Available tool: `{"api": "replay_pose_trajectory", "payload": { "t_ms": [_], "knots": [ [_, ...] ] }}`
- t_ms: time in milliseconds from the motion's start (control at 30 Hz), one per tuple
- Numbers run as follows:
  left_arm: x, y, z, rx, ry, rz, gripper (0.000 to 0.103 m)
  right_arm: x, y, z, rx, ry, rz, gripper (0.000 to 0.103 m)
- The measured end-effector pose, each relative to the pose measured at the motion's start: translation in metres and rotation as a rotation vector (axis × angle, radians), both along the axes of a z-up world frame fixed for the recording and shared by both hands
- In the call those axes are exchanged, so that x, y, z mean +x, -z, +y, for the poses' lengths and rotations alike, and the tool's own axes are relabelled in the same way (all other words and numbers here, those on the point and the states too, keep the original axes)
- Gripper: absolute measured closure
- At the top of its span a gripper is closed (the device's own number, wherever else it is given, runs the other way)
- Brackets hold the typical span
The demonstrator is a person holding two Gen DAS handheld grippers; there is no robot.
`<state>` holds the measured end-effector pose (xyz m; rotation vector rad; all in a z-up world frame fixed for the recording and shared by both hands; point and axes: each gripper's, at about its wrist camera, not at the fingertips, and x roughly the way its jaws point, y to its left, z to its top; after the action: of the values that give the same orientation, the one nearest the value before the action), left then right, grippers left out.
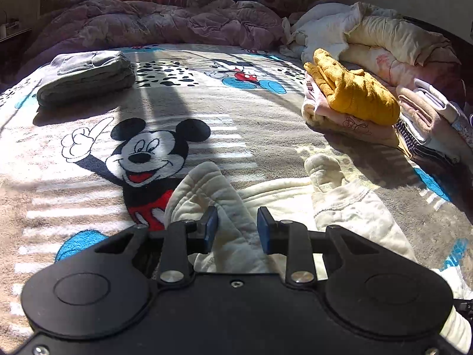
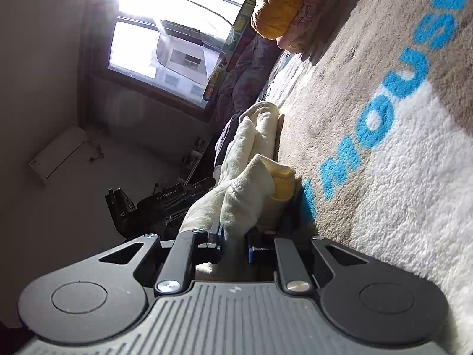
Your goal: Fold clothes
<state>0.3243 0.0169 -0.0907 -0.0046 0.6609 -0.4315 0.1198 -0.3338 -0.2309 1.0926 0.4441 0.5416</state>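
A cream baby garment lies crumpled on the Mickey Mouse blanket near the front. My left gripper has its blue pads on either side of a raised fold of this garment, jaws partly closed around the cloth. In the right wrist view, tilted sideways, my right gripper is shut on another bunched part of the cream garment, held just off the blanket. The left gripper's black body shows beyond it.
A folded grey garment lies at the back left. A mustard garment sits on a pink folded pile at the right, with more folded clothes beside it. Quilts are heaped along the back under a window.
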Motion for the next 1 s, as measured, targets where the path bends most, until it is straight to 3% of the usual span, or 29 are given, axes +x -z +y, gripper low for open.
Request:
{"api": "replay_pose_trajectory", "payload": {
  "t_ms": [133, 267, 333, 433, 467, 600, 700, 867, 967, 1000],
  "knots": [
    [-0.027, 0.003, 0.014, 0.02, -0.056, -0.023, 0.075, 0.0, 0.0, 0.001, -0.002, 0.001, -0.002, 0.086],
    [-0.018, 0.017, 0.043, -0.096, -0.209, 0.02, 0.075, 0.0, 0.0, 0.001, -0.002, 0.001, -0.004, 0.086],
    [-0.008, 0.021, 0.045, -0.078, -0.256, 0.037, 0.075, 0.0, 0.0, 0.001, -0.002, 0.0, -0.005, 0.086],
    [0.016, 0.029, 0.063, -0.372, -0.311, 0.15, 0.076, 0.0, -0.001, 0.002, -0.003, -0.001, -0.007, 0.086],
    [0.023, 0.029, 0.061, -0.383, -0.318, 0.152, 0.076, 0.0, -0.001, 0.002, -0.003, -0.001, -0.007, 0.086],
    [0.061, 0.048, 0.033, -0.287, -0.259, 0.211, 0.076, 0.001, 0.0, 0.002, -0.002, -0.002, -0.009, 0.085],
    [0.067, 0.054, 0.017, -0.216, -0.213, 0.186, 0.075, 0.001, 0.0, 0.001, -0.001, -0.004, -0.011, 0.085],
    [0.052, 0.052, 0.007, -0.08, -0.122, 0.053, 0.079, 0.0, 0.0, 0.001, 0.0, -0.005, -0.013, 0.084],
    [0.022, 0.032, -0.014, 0.056, -0.022, -0.187, 0.086, 0.001, 0.001, 0.001, 0.001, -0.006, -0.013, 0.084],
    [0.02, 0.034, -0.019, 0.095, -0.009, -0.201, 0.087, 0.001, 0.001, 0.001, 0.001, -0.006, -0.013, 0.084]
  ]
}}
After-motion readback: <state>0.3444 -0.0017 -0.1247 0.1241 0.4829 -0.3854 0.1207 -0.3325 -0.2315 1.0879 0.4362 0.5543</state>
